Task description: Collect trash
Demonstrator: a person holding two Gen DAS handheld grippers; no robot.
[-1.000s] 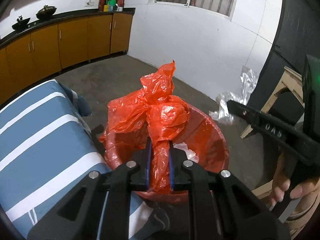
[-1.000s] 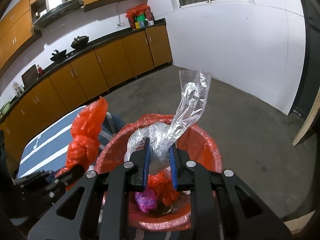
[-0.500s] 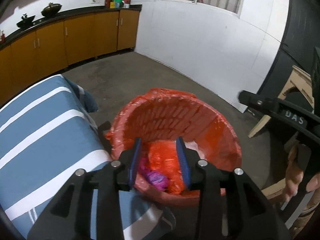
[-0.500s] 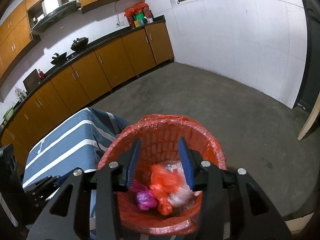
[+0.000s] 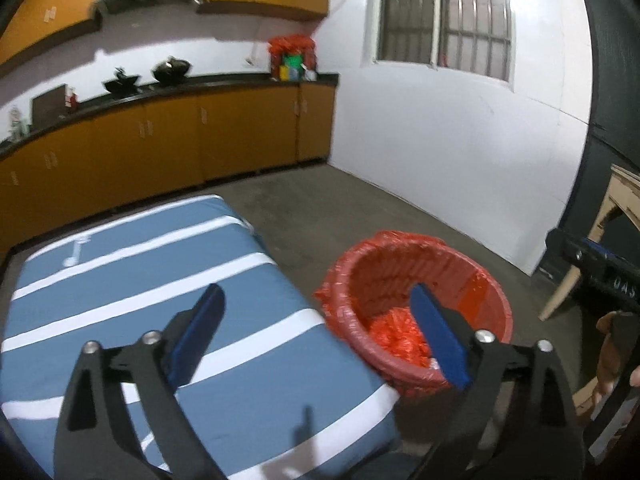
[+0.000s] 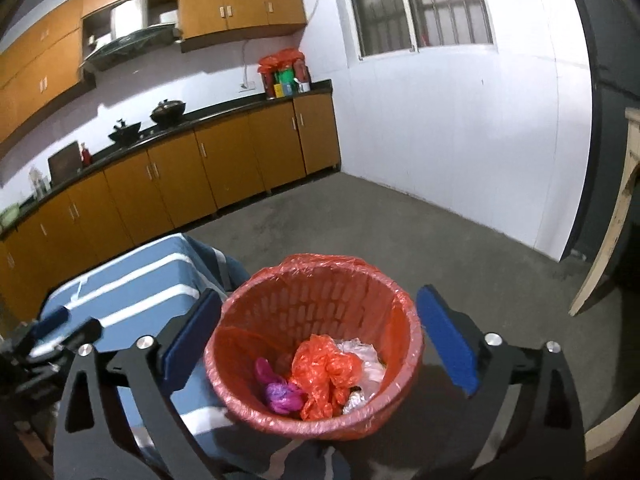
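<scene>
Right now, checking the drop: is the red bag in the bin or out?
In. The red bag lies crumpled at the bottom of the bin, beside clear and purple plastic.

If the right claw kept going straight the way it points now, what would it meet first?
Most likely the red bin: it sits centred between the opening jaws, so the trash inside comes first, though depth is unclear.

Red bag (image 6: 324, 376): released from left gripper (image 5: 316, 336), now crumpled inside basket (image 6: 240, 360), centre. Clear bag (image 6: 364, 360): released from right gripper (image 6: 320, 344), now at 3 o'clock of red bag. Jaws of both: opening wide, nothing between. Both grippers: drawn back, raised.
</scene>
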